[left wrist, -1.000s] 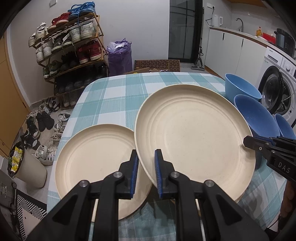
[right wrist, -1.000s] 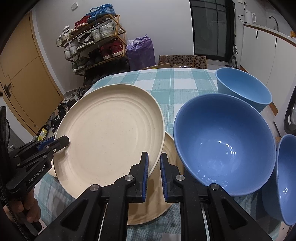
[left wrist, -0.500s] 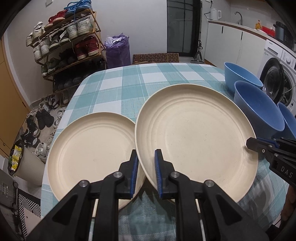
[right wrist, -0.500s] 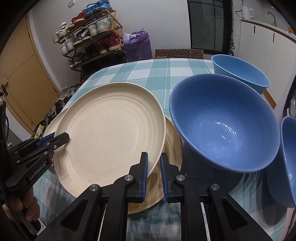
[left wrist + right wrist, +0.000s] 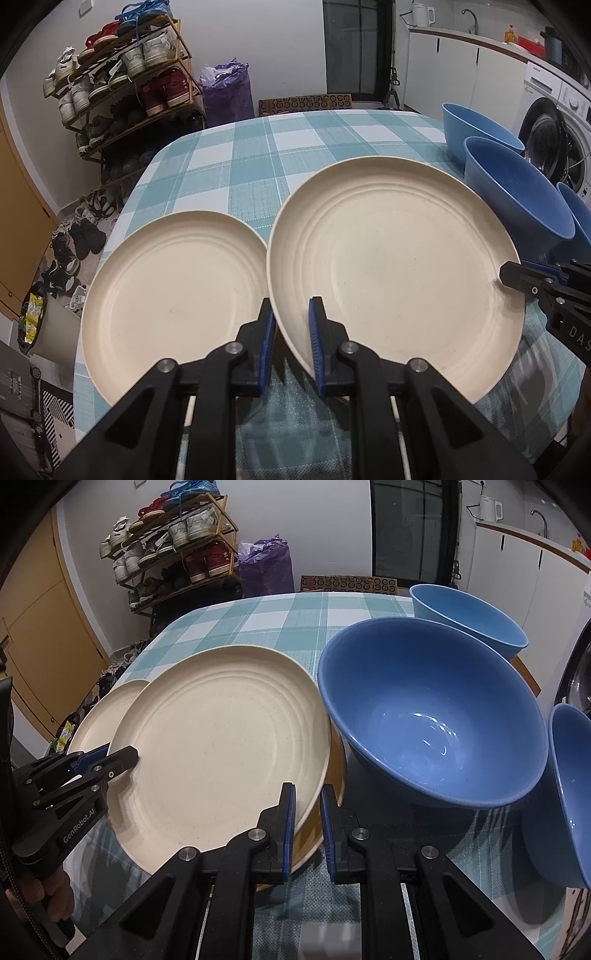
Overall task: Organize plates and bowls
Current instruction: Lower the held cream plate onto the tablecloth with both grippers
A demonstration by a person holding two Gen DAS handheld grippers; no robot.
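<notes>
A large cream plate (image 5: 391, 266) (image 5: 221, 738) hangs tilted just above the checked table (image 5: 295, 147). My left gripper (image 5: 291, 314) (image 5: 133, 755) is shut on its near left rim. My right gripper (image 5: 306, 794) (image 5: 508, 273) is shut on its near right rim. A second cream plate (image 5: 173, 295) (image 5: 107, 709) lies on the table to the left. Another plate (image 5: 334, 764), in shadow, lies under the held one's right edge. Three blue bowls stand to the right: a big one (image 5: 432, 716) (image 5: 517, 192), a far one (image 5: 469, 616) (image 5: 476, 125) and a near one (image 5: 569, 794).
A hand (image 5: 55, 893) holds the left gripper's grip. The table's left edge drops to a floor with shoes and a bin (image 5: 40, 325). A shoe rack (image 5: 125, 81) stands behind. A washing machine (image 5: 554, 129) is at the right. The far table shows bare cloth.
Both grippers have sunk a little with the large plate between them. The plates and bowls on the table now look nearer. Both grips are unchanged.
</notes>
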